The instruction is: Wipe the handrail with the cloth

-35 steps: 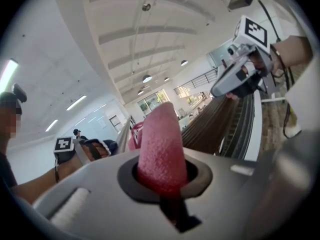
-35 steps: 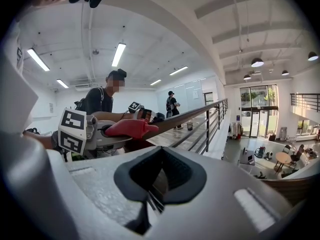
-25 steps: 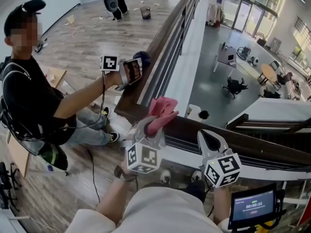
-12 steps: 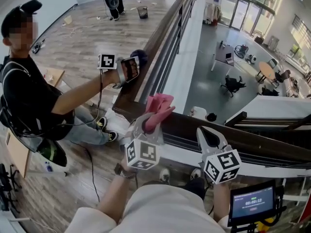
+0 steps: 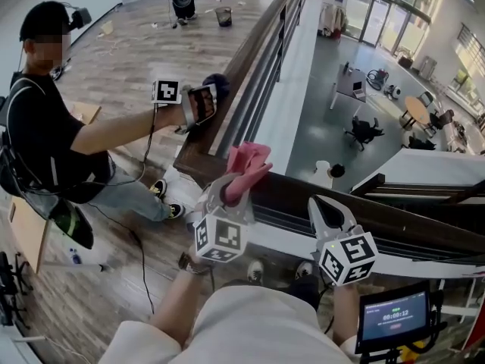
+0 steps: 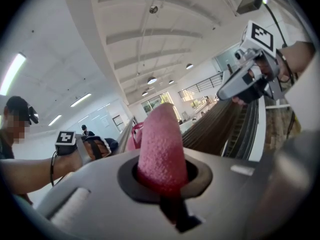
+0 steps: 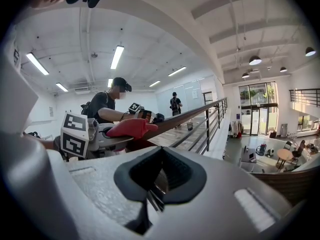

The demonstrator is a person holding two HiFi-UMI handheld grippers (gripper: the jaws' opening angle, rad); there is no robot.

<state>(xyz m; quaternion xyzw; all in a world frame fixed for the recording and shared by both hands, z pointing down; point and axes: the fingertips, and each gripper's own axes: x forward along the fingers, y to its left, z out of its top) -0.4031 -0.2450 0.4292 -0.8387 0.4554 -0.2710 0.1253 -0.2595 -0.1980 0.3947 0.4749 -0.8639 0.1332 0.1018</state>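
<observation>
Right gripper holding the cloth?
No, the right gripper has its jaws together, empty; the cloth is in the left gripper.

Pink cloth (image 5: pixel 247 164) bunched, clamped in left gripper (image 5: pixel 232 191), held over corner of dark wooden handrail (image 5: pixel 303 196).

You had the dark wooden handrail (image 5: pixel 288 196) running across in front of you, meeting a second rail (image 5: pixel 250 59) at a corner. The pink cloth (image 5: pixel 246 165) sat on that corner. A dark cloth (image 5: pixel 220 86) rested farther up the second rail.
</observation>
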